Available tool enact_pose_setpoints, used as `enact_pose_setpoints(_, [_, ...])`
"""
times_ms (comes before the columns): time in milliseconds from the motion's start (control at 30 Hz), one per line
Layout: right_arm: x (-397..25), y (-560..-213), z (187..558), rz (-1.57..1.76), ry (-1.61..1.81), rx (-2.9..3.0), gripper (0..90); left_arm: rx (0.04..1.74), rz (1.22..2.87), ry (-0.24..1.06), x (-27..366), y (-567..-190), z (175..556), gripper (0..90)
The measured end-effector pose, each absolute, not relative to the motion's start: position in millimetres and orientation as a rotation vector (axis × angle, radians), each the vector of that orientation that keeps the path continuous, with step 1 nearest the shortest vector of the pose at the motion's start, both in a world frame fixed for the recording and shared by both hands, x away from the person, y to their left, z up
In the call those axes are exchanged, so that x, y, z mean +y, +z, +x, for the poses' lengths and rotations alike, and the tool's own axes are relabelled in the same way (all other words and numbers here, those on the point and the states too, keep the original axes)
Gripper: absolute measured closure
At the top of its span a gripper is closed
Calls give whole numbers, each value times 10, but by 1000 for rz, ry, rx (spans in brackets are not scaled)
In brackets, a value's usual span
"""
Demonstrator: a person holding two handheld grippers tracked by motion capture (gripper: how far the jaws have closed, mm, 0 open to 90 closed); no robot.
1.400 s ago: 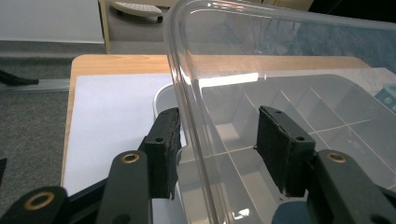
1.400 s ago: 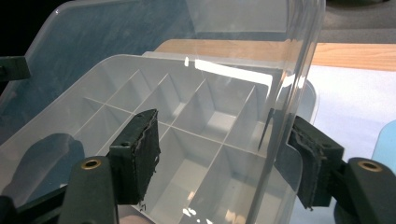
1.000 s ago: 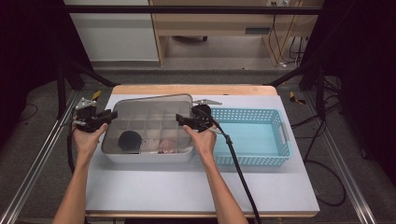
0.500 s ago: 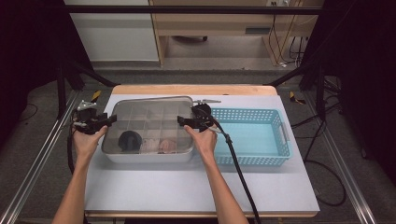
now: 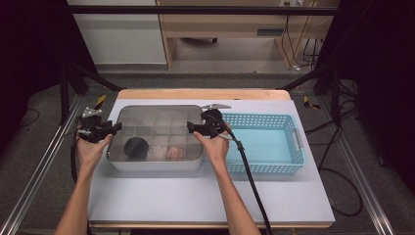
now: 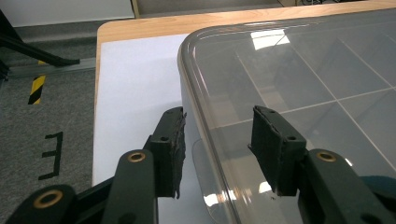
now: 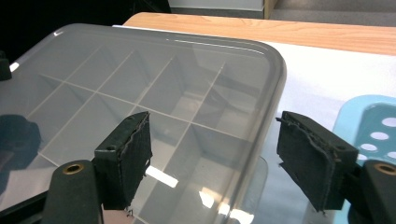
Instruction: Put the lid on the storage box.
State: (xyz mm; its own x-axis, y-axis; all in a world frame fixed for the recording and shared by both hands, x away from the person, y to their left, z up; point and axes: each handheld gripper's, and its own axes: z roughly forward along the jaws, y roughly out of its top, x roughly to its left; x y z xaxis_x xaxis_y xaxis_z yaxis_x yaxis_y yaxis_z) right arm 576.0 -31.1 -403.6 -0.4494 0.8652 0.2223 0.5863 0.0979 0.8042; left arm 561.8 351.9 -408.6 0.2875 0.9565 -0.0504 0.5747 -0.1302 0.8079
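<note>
Smoky plastic lid [image 5: 155, 128] sat on the divided box [image 5: 154, 162] at table [image 5: 205, 200] centre, left gripper [image 6: 219, 140] at 9 o'clock and right gripper [image 7: 212, 154] at 3, fingers open astride each rim; best closed together, then lifted level.

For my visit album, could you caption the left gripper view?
Open left claw straddling the rim of a clear-lidded compartment box on the white table.
</note>
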Motion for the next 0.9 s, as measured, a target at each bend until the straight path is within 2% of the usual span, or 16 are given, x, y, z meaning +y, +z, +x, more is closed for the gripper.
enact_pose_setpoints(167, [-376, -4019, 5714, 1429, 1362, 2075, 262, 1343, 1782, 633, 3487, -3998, 5535, 490])
enact_pose_setpoints(367, [-531, -3823, 5558, 1370, 1412, 2005, 269, 1252, 1722, 611, 3387, -3792, 5295, 453])
enact_pose_setpoints(633, [-1039, -3702, 5222, 1325, 1513, 1908, 412, 1139, 1681, 565, 3221, -3735, 4897, 439])
enact_pose_setpoints(900, [-1500, -3764, 4909, 1226, 1474, 1943, 512, 1083, 1743, 544, 3055, -3858, 4586, 467])
